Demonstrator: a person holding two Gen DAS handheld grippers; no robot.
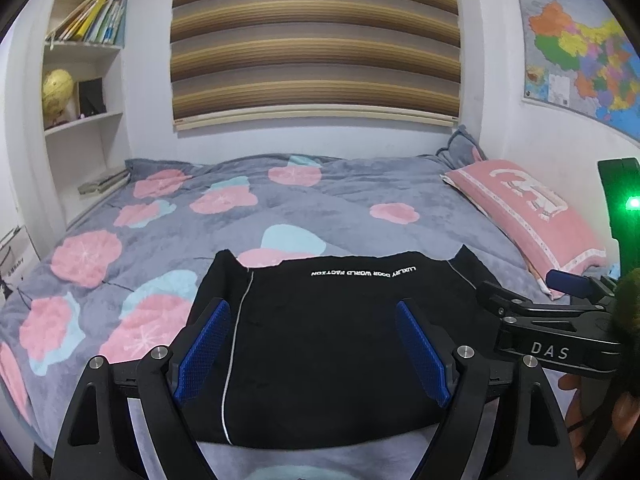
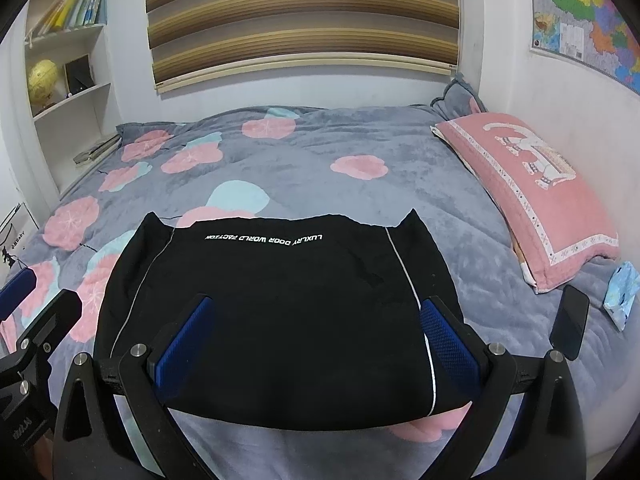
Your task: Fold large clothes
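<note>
A black garment (image 1: 328, 340) with thin white piping and a line of white lettering along its far edge lies folded into a flat rectangle on the flowered grey bedspread (image 1: 168, 216). My left gripper (image 1: 313, 308) hovers over the garment's near half, open, its blue pads (image 1: 204, 348) wide apart with nothing pinched. In the right wrist view the same garment (image 2: 280, 300) fills the middle. My right gripper (image 2: 318, 304) stands open above it in the same way, its right pad over the right piping line. Both grippers sit side by side at the near edge.
A pink pillow (image 2: 536, 196) lies along the right side of the bed. A dark phone (image 2: 568, 328) and a light blue packet (image 2: 620, 292) lie beside it. A bookshelf with a globe (image 1: 58, 94) stands at the left, and a wall with a striped blind (image 1: 316, 40) behind.
</note>
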